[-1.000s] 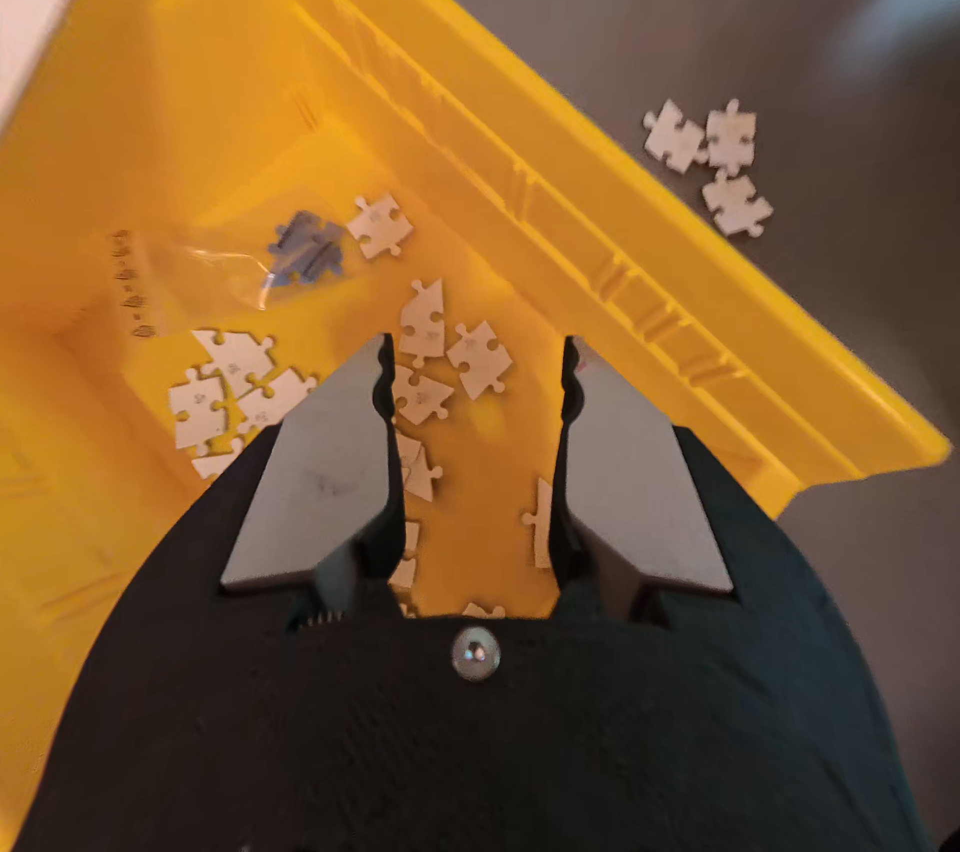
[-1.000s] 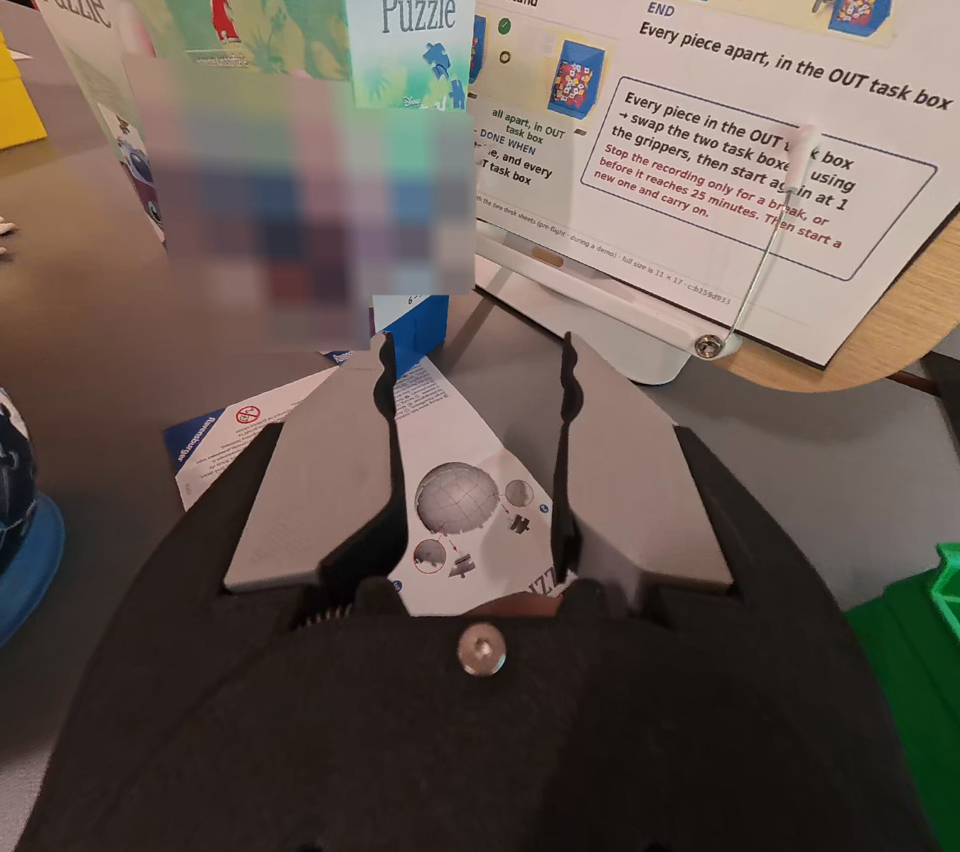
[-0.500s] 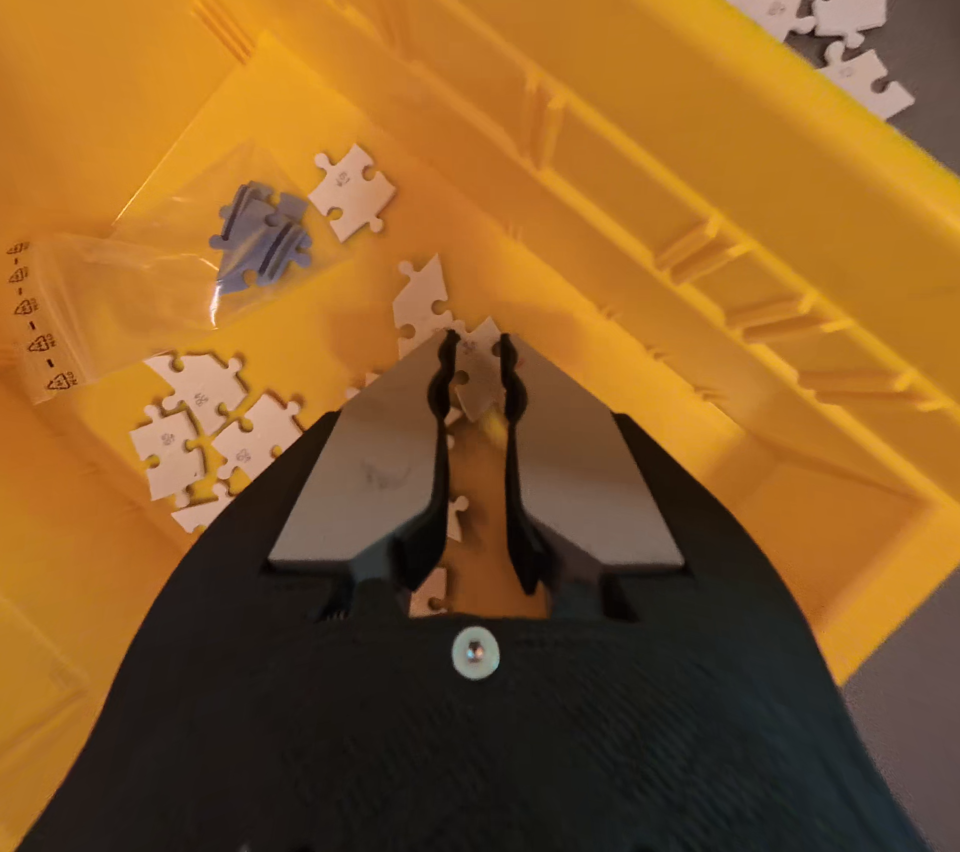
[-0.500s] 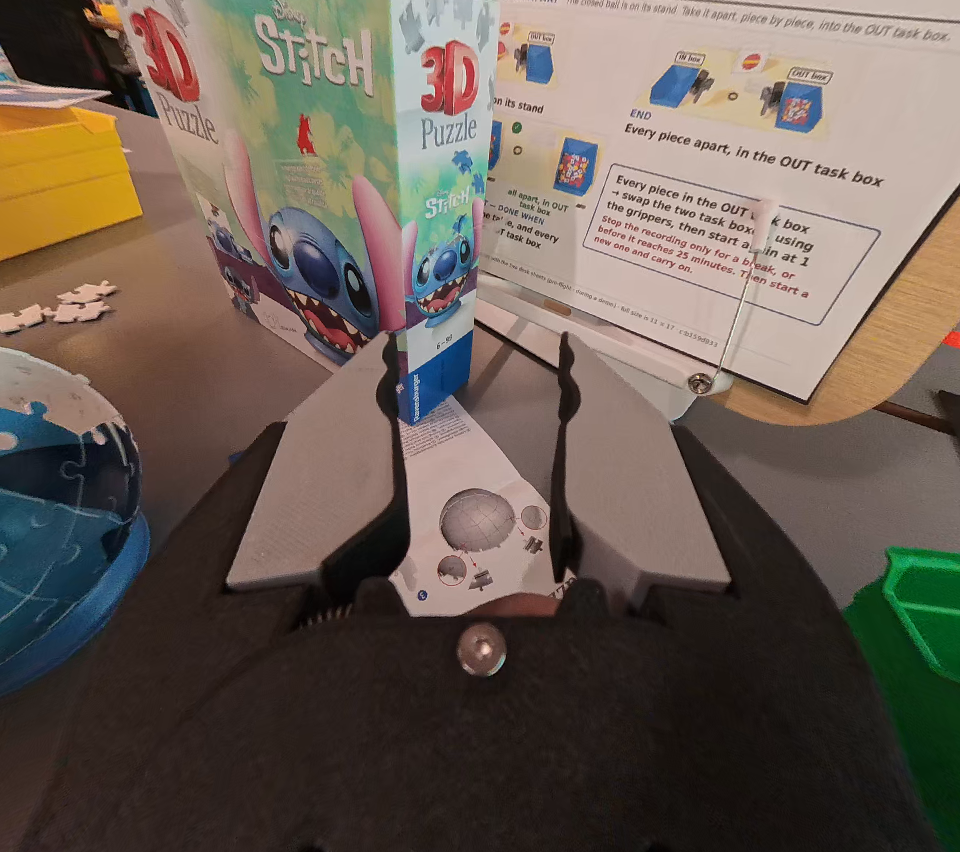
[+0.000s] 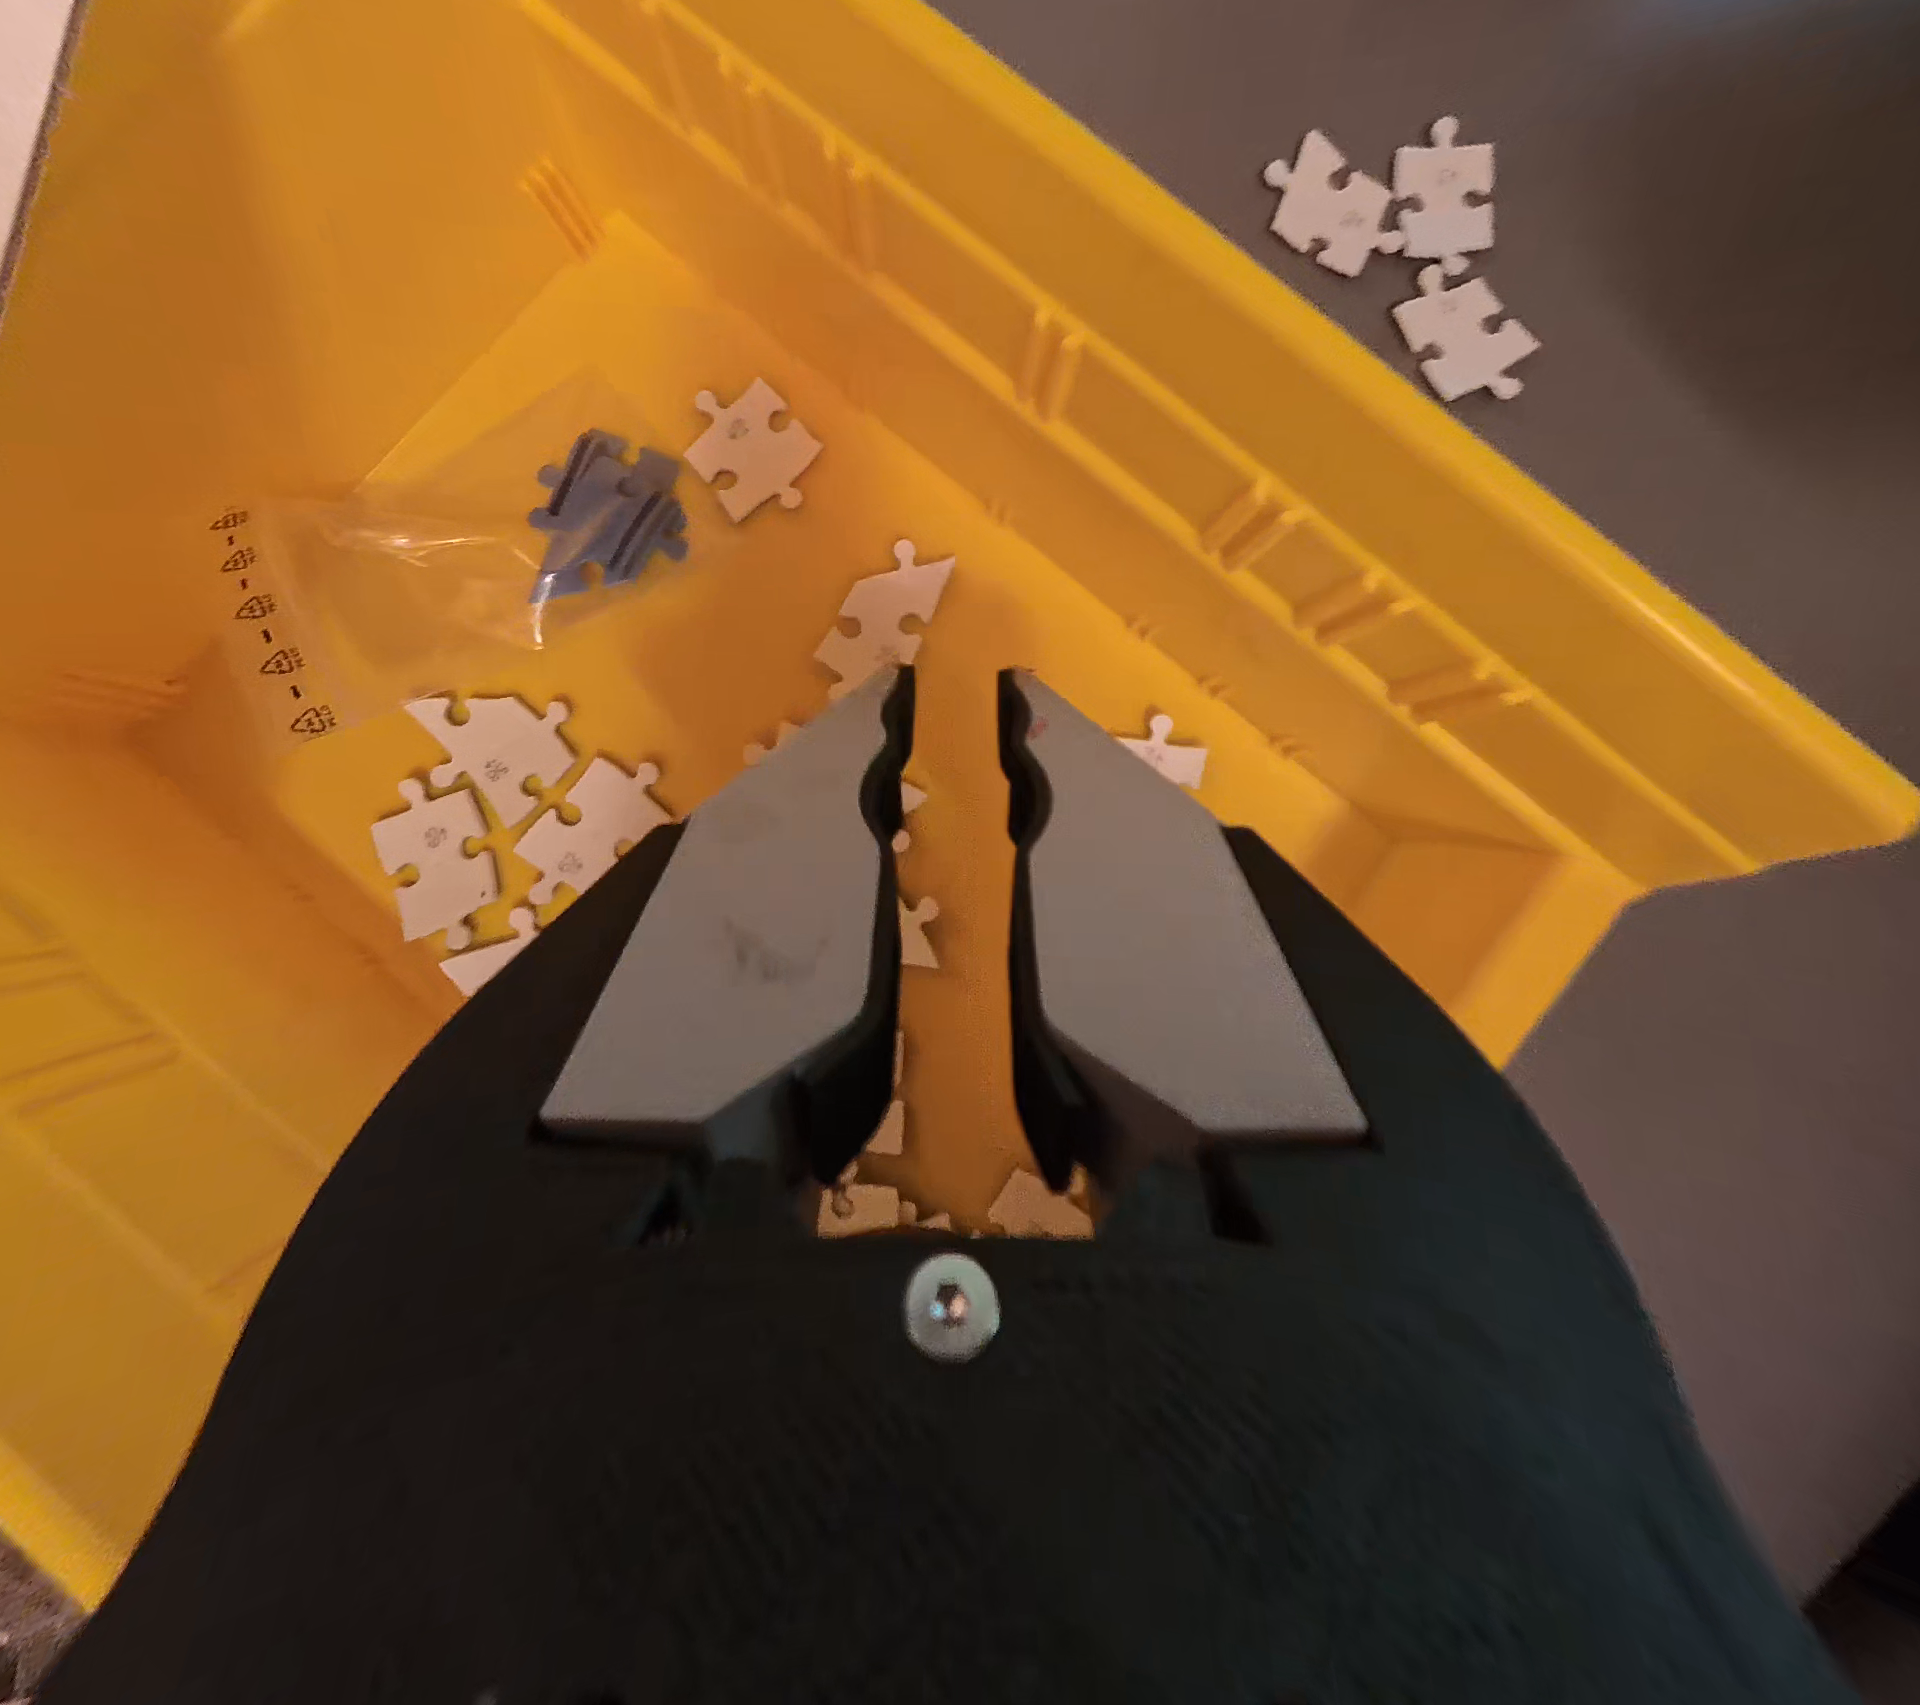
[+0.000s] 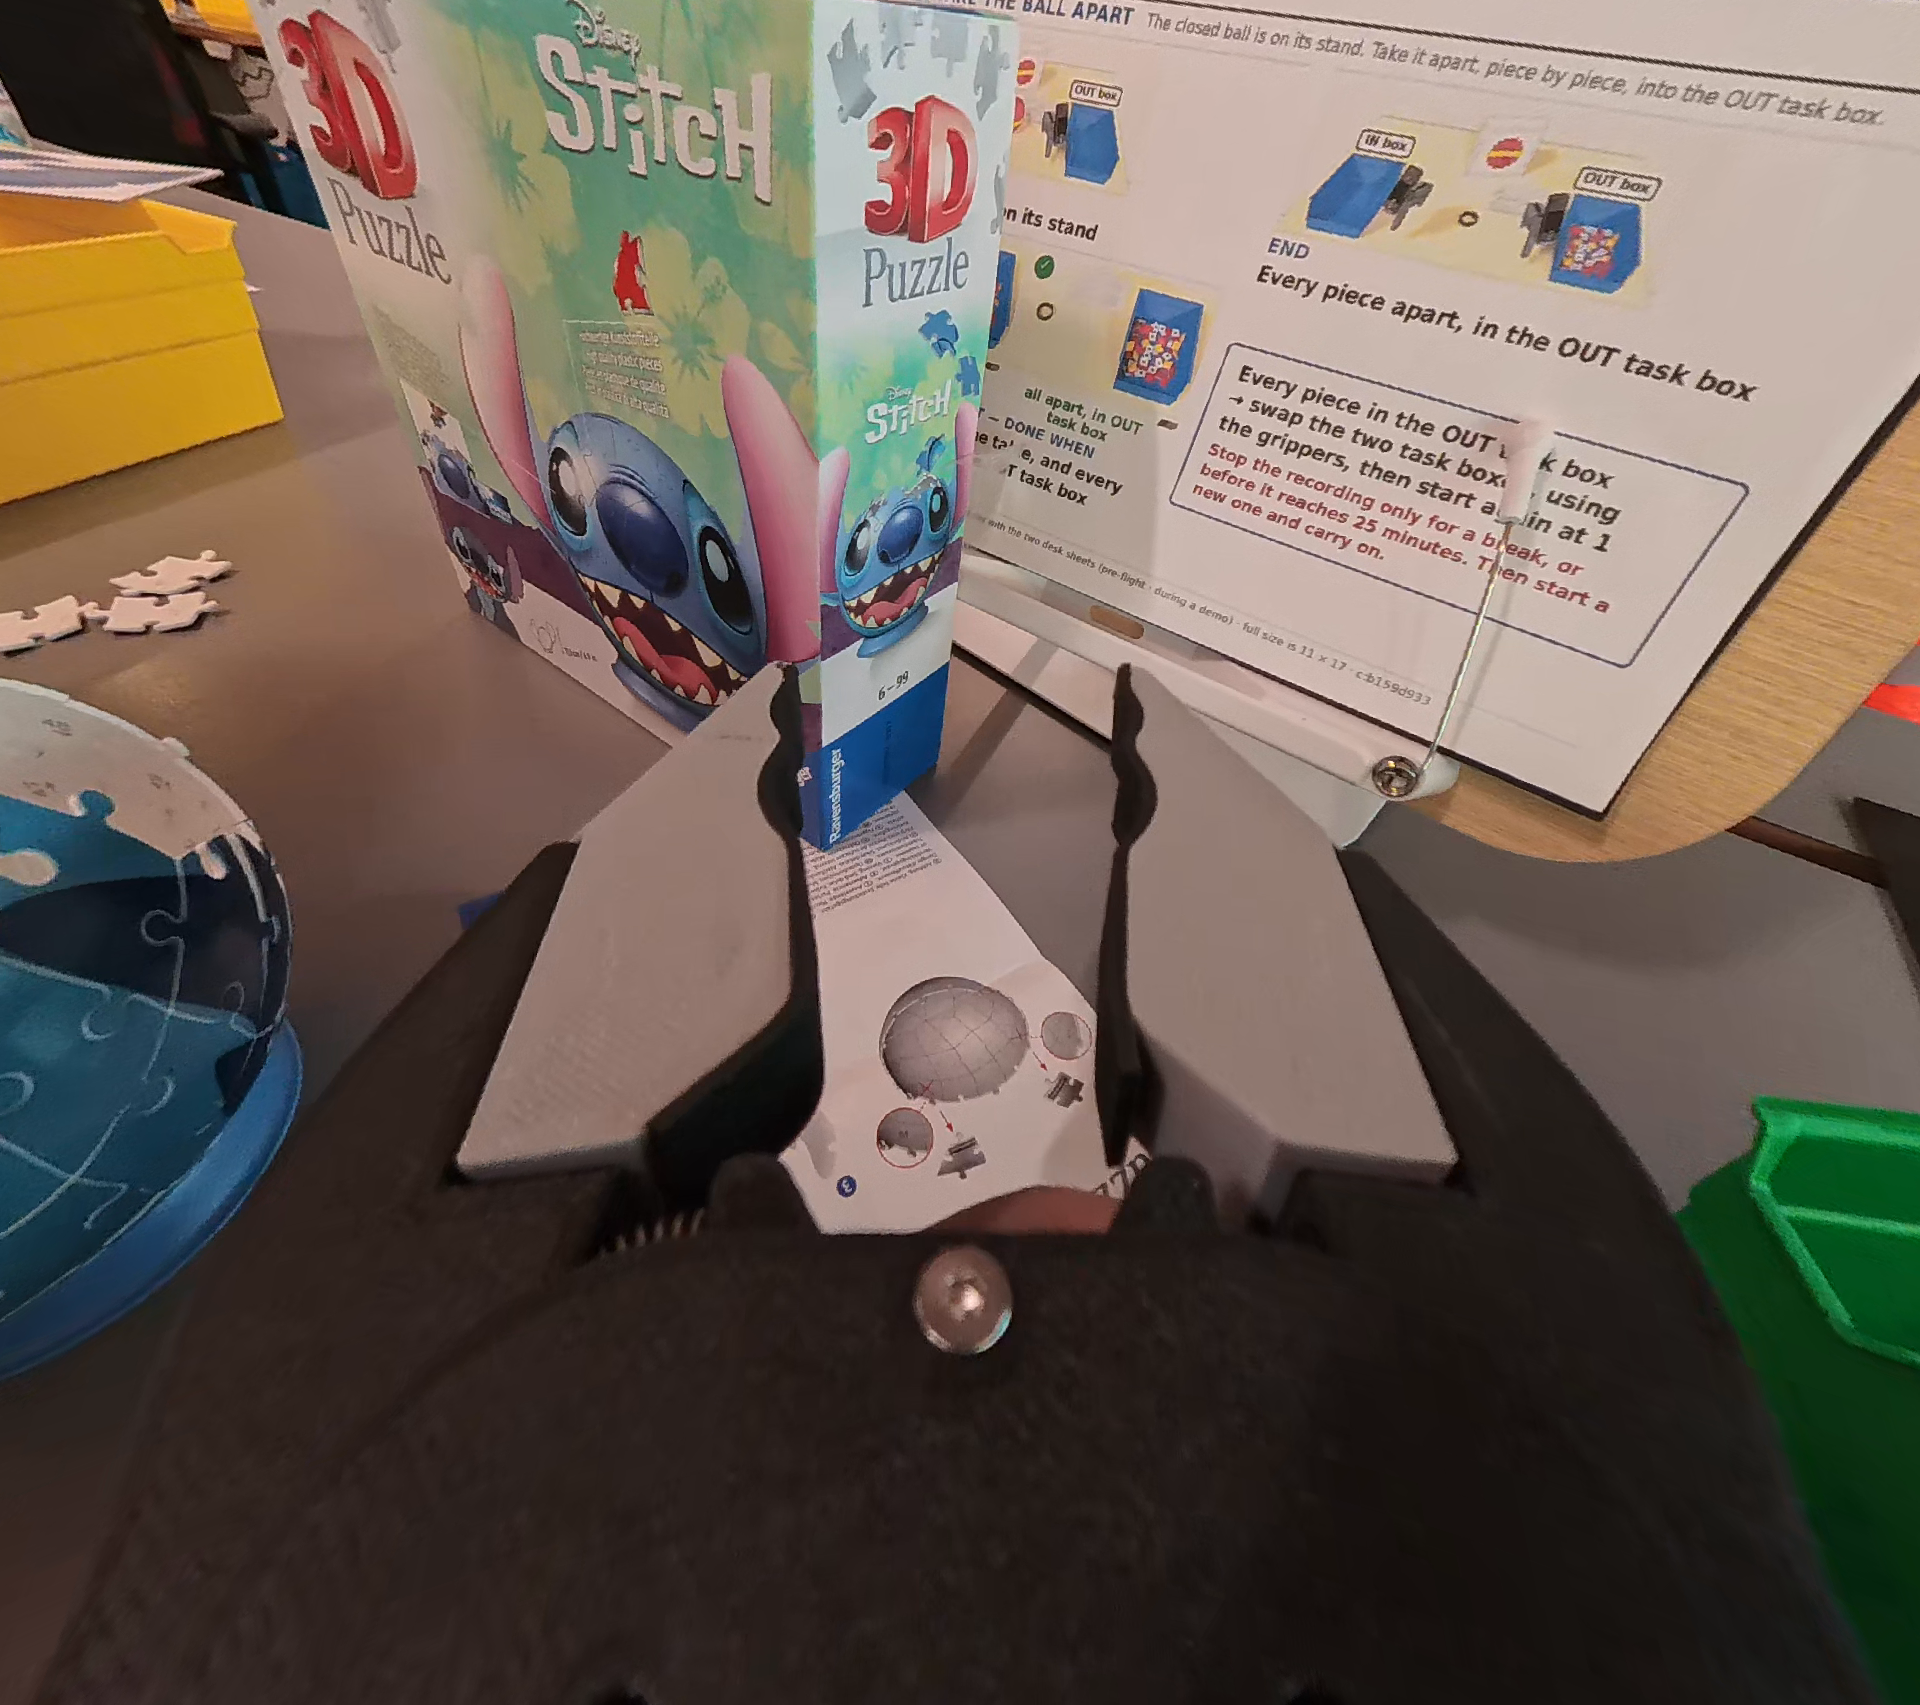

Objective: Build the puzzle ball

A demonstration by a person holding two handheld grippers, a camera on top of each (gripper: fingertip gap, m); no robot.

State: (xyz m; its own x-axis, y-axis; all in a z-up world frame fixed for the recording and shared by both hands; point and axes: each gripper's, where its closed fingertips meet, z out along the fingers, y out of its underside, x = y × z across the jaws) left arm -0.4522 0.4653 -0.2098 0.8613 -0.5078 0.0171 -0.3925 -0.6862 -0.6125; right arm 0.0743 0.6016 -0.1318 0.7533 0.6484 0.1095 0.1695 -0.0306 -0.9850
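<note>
My left gripper point(image 5: 956, 679) hovers inside the yellow bin point(image 5: 1195, 367). Its jaws stand a narrow gap apart, with only bin floor showing between them. Several white puzzle pieces point(image 5: 488, 803) lie face down on the bin floor. One piece point(image 5: 894, 616) lies just beyond the left fingertip and another point(image 5: 1174, 751) beside the right finger. My right gripper point(image 6: 951, 689) is open and empty above a printed leaflet point(image 6: 966, 1011). The partly built blue puzzle ball point(image 6: 114, 980) sits on its blue stand at the left edge of the right wrist view.
A clear bag of blue pieces point(image 5: 613, 523) lies in the bin. Three loose pieces point(image 5: 1403, 232) lie on the grey table beyond the bin, also seen in the right wrist view point(image 6: 135, 595). The puzzle box point(image 6: 623, 325), an instruction board point(image 6: 1455, 284) and a green bin point(image 6: 1818, 1240) stand around my right gripper. About 55 centimetres separates my left fingertips from my right.
My left gripper dropped into the bin, narrowed its jaws around a piece, then pulled back up without it between them. My right gripper tilted up and has since held still.
</note>
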